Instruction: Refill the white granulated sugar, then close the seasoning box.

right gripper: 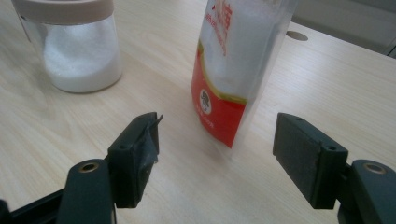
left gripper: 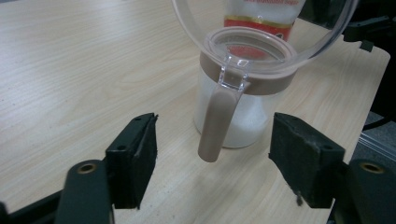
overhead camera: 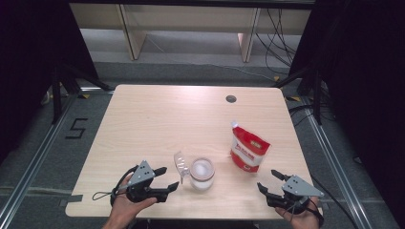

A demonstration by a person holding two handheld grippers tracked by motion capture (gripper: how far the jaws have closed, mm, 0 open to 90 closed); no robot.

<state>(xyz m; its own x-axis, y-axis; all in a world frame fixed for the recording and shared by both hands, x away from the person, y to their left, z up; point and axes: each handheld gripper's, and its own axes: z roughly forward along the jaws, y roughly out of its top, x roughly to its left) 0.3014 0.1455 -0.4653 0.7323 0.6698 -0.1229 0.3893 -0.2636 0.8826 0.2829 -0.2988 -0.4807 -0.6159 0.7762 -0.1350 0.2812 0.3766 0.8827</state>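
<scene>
Left tongs (overhead camera: 168,177) sit low over the near edge of the worktop (overhead camera: 157,119), jaws spread wide with nothing pinched. In the left gripper view the 2 black pads (left gripper: 140,154) stand on either side of the brown tab (left gripper: 217,123) that hangs down the front of the jar (overhead camera: 201,174), and there's clear air between each pad and the tab, so no contact. The jar is right in front of those tongs, just ahead of the tips: clear body, brown collar, white grains inside. Its see-through lid (overhead camera: 180,164) is flipped up and hangs on the hinge on the side facing the left tongs.

Right tongs (overhead camera: 270,180) are also wide open and empty, hovering by the near right corner of the worktop. Looking along them in the right gripper view, the red and white pouch (right gripper: 238,65) stands upright ahead of the gap between the jaws, near but not between them. The jar is off to their left and a bit farther away. Seen from above, the pouch is just beyond the right tongs, and the jar lies between the 2 tongs, closer to the left ones.
</scene>
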